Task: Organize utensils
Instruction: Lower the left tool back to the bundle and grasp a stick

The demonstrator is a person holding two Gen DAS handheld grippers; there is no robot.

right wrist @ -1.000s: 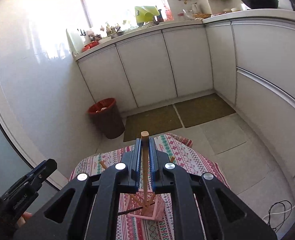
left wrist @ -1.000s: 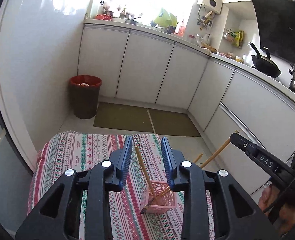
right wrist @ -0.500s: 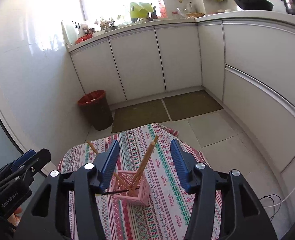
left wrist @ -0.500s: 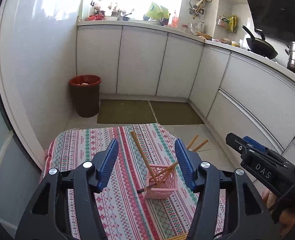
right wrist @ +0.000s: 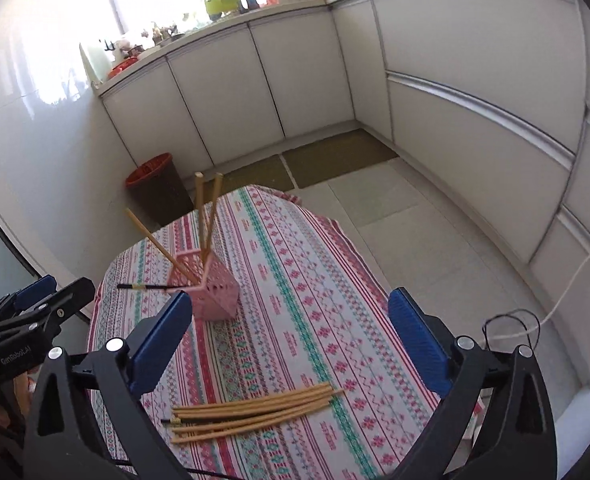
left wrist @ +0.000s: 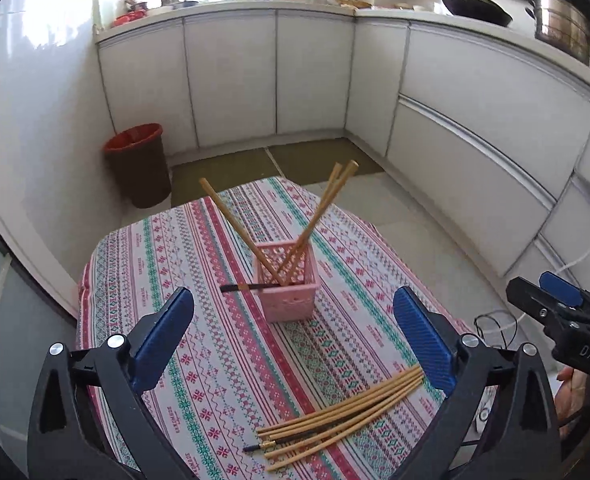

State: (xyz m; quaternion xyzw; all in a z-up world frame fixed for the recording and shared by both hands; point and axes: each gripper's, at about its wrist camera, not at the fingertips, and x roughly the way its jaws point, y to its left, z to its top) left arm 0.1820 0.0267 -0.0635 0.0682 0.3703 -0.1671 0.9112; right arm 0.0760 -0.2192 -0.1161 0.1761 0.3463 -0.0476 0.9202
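A pink perforated holder [left wrist: 289, 284] stands mid-table on the patterned cloth [left wrist: 167, 264]; it also shows in the right wrist view [right wrist: 215, 292]. Three wooden chopsticks [left wrist: 231, 224] lean out of it, and a dark chopstick [left wrist: 241, 288] pokes out sideways. A loose bundle of chopsticks [left wrist: 343, 412] lies near the front edge, also visible in the right wrist view [right wrist: 255, 410]. My left gripper [left wrist: 295, 338] is open and empty, above and behind the holder. My right gripper [right wrist: 291, 342] is open and empty above the bundle.
The table drops off to a tiled floor [right wrist: 415, 232] on the right. A red-rimmed bin [left wrist: 137, 162] stands by the white wall. White cabinets [left wrist: 231, 76] line the back and right. A black cable [right wrist: 511, 324] lies on the floor.
Both grippers opened and pulled back and up from the holder. The chopsticks they held now stand in the holder. The loose bundle has come into view.
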